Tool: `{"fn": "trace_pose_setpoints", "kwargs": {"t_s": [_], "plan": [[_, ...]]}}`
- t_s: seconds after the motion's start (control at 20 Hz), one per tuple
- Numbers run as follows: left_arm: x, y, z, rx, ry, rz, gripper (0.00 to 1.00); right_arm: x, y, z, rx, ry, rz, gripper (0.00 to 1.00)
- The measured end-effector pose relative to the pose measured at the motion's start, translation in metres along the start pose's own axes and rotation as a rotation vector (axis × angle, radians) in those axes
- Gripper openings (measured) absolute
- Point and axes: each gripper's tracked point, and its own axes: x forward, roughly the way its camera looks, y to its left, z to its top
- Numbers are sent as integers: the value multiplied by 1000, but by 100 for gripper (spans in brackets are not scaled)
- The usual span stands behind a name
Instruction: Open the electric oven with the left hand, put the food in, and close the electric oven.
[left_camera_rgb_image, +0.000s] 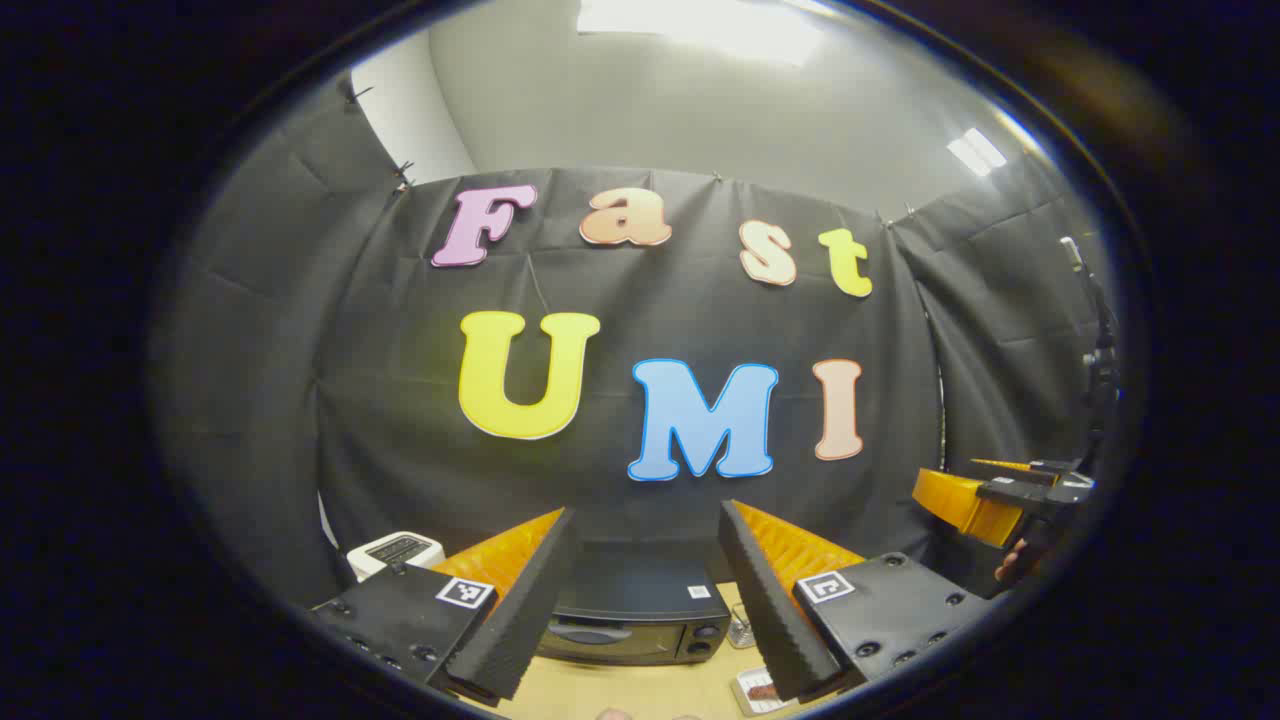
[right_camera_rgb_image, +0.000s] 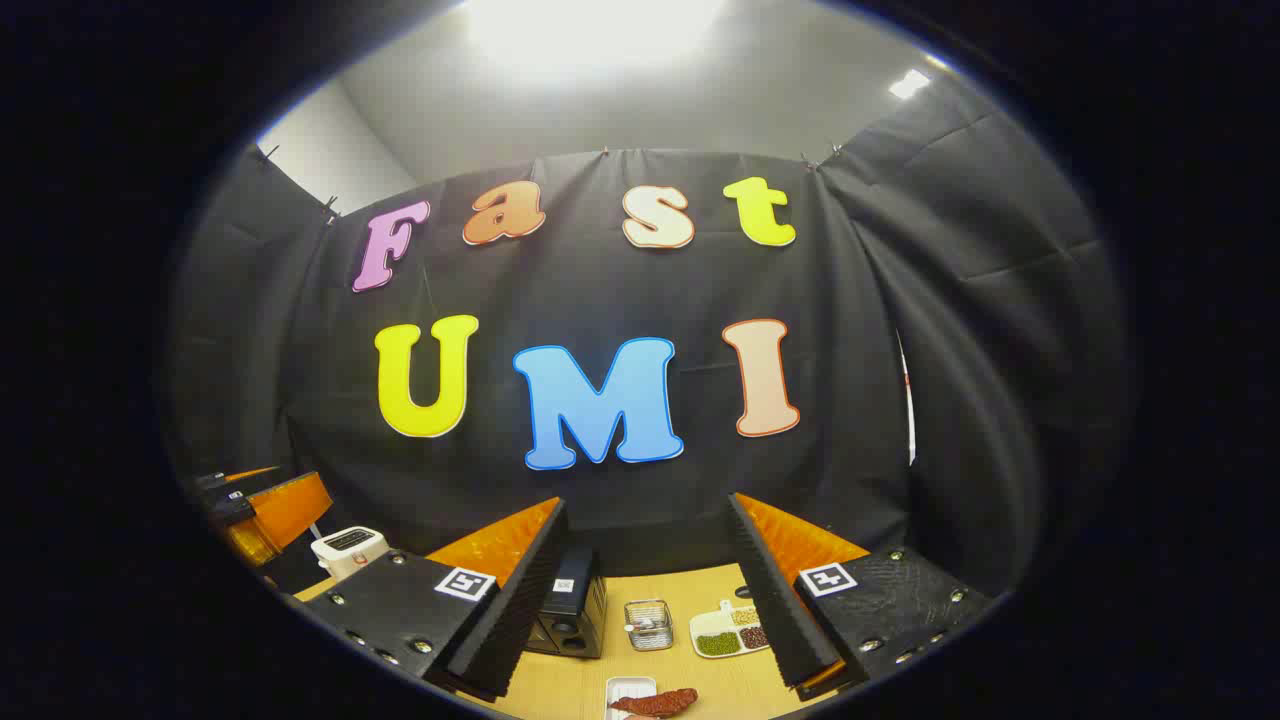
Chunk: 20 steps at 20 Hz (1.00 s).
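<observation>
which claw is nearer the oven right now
Left, as far as the views show. The left claw faces the closed oven head-on, framed between its fingers. The right claw sits off to the oven's right, seeing it obliquely, smaller.

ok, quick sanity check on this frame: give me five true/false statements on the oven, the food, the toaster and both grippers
1. The electric oven door is closed. True.
2. The left gripper is shut on the oven handle. False: its fingers stand apart, off the oven and holding nothing.
3. The food lies on a small white tray on the wooden table. True.
4. The right gripper holds the food. False: it is open and empty, and the food lies on the tray.
5. The white toaster stands on top of the oven. False: it stands on the table to the oven's left.
</observation>
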Motion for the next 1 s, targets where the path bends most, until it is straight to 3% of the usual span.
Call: {"fn": "trace_pose_setpoints", "kwargs": {"t_s": [0.25,0.5,0.55,0.7,0.8,1.0], "plan": [[5,1,-3,-15,2,1,98,3,-2,1,-6,1,-8,95],[11,7,-8,-26,15,14,94,3,-3,-2,-19,3,-17,95],[12,9,-10,-30,17,12,98,3,-3,-2,-23,3,-18,95],[13,11,-16,-19,23,11,91,3,-4,-3,-31,3,-24,95],[17,13,-18,-18,30,11,95,3,-5,-6,-30,8,-27,95],[23,14,-35,-26,78,6,91,4,-6,-11,-42,25,-24,95]]}}
